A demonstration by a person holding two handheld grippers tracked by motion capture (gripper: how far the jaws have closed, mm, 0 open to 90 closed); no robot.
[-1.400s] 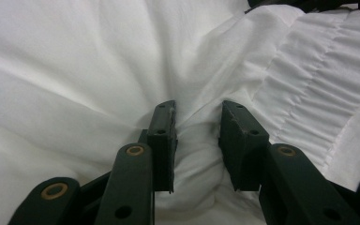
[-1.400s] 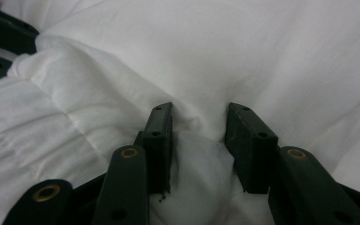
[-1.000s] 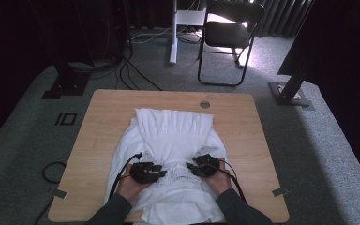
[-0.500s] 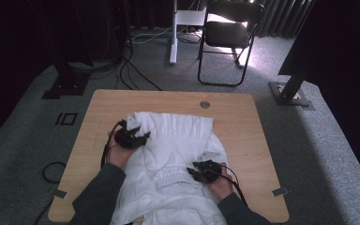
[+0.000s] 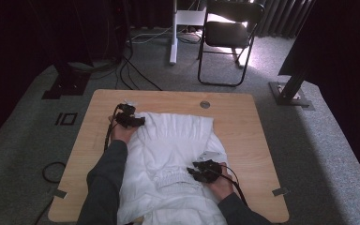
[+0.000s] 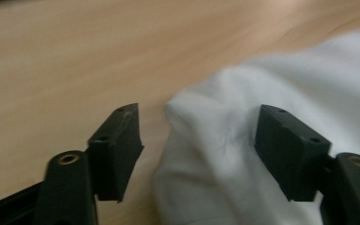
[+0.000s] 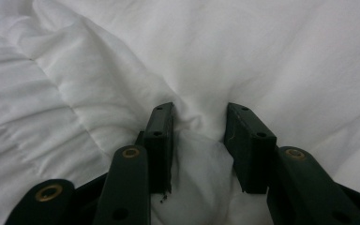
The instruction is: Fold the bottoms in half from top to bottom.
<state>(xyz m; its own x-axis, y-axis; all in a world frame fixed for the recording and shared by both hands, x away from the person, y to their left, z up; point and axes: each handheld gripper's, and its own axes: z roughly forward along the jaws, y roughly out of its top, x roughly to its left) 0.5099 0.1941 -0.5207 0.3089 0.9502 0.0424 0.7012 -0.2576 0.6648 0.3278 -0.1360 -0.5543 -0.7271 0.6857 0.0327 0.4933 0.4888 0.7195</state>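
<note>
One white garment (image 5: 173,159) lay spread on the bench (image 5: 243,136). The left tongs (image 6: 197,140) had just been opening, its far corner loose between them; the right tongs (image 7: 199,136) pinched a fold.

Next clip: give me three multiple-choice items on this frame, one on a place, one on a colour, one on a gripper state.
1. Where is the left gripper?
A. at the garment's far left corner
B. off the table
C. beside the right gripper
2. What colour is the garment?
A. blue
B. white
C. black
3. What is the right gripper doing?
A. hanging open over bare wood
B. pinching a bunch of fabric
C. holding a cable

Key: 1 A, it sits at the far left corner on the table; 2 B, plain white cloth; 3 B, fabric is gathered tight between its jaws.
</note>
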